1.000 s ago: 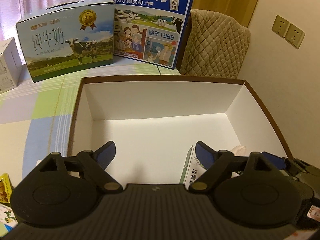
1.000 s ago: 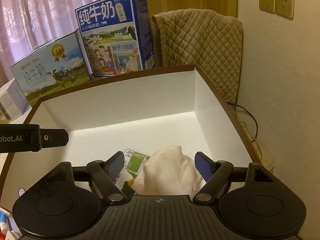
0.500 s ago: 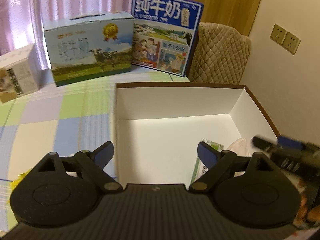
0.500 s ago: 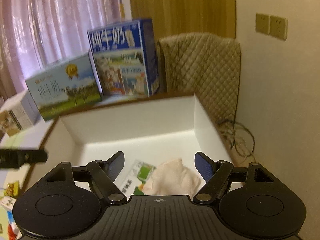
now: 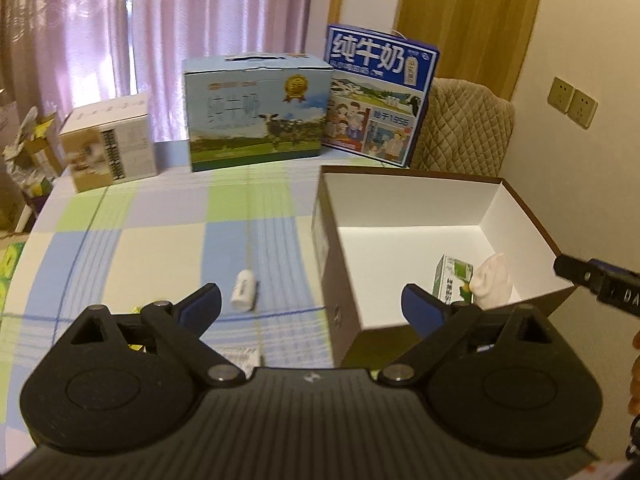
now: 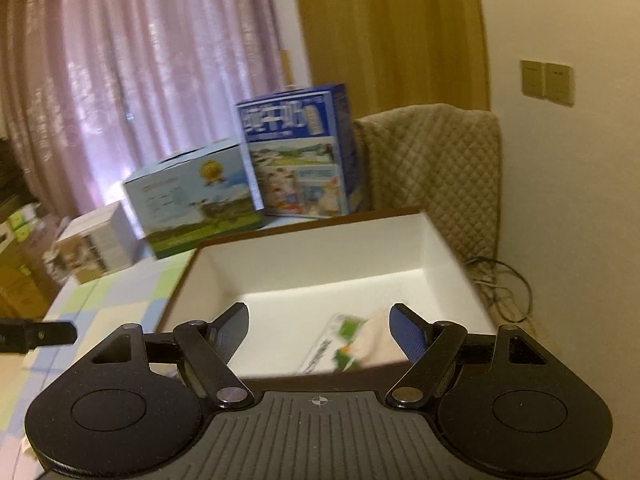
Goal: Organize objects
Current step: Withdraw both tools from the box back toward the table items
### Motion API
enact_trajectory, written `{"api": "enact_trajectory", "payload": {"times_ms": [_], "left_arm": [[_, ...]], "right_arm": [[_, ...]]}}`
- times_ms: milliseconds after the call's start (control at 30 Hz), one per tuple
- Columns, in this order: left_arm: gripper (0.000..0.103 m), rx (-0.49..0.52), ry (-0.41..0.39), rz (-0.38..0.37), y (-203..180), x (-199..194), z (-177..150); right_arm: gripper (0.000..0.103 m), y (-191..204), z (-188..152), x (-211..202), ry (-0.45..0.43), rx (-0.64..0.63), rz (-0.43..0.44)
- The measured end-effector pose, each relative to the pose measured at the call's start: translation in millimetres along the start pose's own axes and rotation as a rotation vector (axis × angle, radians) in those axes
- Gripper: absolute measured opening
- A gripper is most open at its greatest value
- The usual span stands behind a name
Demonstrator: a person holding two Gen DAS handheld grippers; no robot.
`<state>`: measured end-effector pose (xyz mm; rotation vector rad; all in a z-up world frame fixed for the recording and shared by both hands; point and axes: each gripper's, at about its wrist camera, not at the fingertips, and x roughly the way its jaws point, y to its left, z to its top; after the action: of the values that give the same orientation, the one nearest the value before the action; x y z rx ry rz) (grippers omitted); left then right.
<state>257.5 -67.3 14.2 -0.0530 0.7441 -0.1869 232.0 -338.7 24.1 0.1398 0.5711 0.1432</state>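
Checked tablecloth (image 5: 160, 248) bears a small white bottle (image 5: 244, 290) just ahead of the empty, spread left gripper (image 5: 310, 304).

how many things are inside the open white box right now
2. A small green-and-white carton lies near the front right of the open white box, and a pale crumpled cloth sits against its right side. The near wall may hide more.

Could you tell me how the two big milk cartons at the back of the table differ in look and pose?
The light blue milk carton lies on its long side, wider than tall; the dark blue milk carton stands taller and is narrower. The light blue one shows a cow on green pasture and a gold medal; the dark blue one shows large white characters above cartoon people. Both stand on the checked tablecloth, side by side.
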Motion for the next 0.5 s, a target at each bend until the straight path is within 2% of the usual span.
{"api": "enact_trajectory", "payload": {"times_ms": [267, 500], "left_arm": [[0.097, -0.064, -0.004, 0.004, 34, -36, -30], [0.098, -0.087, 0.007, 0.036, 52, -49, -57]], "right_arm": [[0.075, 42, -31, -9, 0.060, -0.032, 0.126], [0.075, 66, -49, -5, 0.114, -0.059, 0.169]]}}
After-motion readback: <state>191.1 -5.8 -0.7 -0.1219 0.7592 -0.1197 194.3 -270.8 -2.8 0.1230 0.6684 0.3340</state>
